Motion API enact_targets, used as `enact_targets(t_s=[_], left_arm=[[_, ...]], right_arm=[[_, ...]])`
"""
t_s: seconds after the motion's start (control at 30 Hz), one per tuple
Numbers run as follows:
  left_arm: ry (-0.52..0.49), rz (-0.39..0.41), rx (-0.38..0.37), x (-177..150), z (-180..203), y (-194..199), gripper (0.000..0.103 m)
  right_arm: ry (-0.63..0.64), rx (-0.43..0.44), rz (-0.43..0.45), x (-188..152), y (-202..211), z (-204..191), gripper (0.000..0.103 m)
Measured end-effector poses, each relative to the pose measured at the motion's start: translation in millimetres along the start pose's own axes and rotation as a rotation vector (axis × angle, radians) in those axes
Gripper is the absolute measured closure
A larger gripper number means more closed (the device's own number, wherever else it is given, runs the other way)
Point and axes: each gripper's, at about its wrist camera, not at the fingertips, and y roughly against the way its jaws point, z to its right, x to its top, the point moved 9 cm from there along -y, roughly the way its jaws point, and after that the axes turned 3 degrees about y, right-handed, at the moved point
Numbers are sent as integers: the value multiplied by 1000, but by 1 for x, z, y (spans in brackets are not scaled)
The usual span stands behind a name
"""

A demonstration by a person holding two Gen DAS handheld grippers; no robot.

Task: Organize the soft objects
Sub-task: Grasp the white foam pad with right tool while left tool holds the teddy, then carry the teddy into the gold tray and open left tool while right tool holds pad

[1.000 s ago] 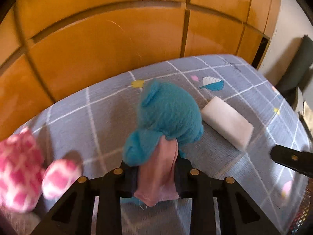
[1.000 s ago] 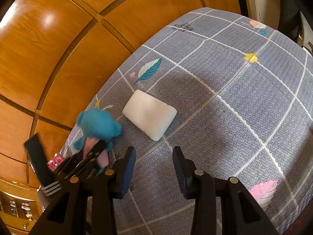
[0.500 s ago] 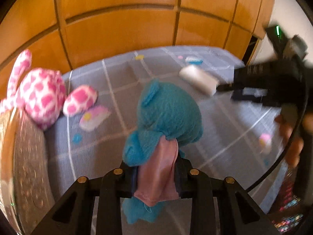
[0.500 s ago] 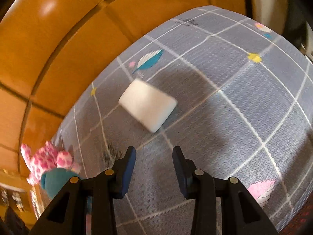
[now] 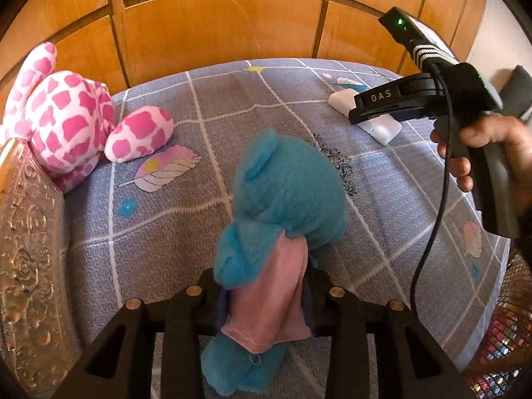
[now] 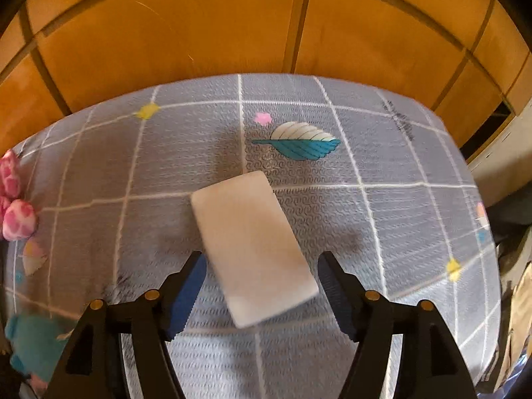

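The left claw (image 5: 266, 302), its jaws just easing slightly, grips the blue plush toy (image 5: 282, 199) by its pink cloth above the grey patterned bed (image 5: 166, 232), while the right claw (image 6: 261, 294), just spreading, stands released around the white foam block (image 6: 252, 242) lying there.

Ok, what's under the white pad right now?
The white pad lies flat on the grey patterned sheet, between the open right gripper fingers. Whatever it covers is hidden.
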Motion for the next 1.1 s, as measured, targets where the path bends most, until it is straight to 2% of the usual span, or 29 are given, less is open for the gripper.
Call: enact_targets(t_s=[0.07, 0.17, 0.3, 0.4, 0.57, 0.67, 0.93, 1.1], left_arm=[[7, 0, -5, -1, 0, -2, 67], [18, 6, -12, -2, -2, -3, 68], [13, 16, -4, -3, -2, -2, 69], [40, 22, 0, -6, -6, 5, 72], [64, 55, 1, -8, -11, 26, 73], [60, 88, 7, -9, -10, 44, 73], [54, 143, 13, -13, -9, 84, 73], [48, 187, 25, -12, -7, 107, 73]], right_arm=[[-24, 31, -10, -2, -7, 1, 34], [-23, 29, 19, -3, -3, 0, 43], [-22, 31, 38, -12, 21, -10, 44], [-15, 110, 35, -28, 44, -29, 43], [-8, 181, -54, -71, 46, -61, 42], [-5, 165, -109, -88, 31, -67, 41], [71, 107, -67, -92, 34, -78, 38], [65, 116, -69, -92, 33, -78, 37]])
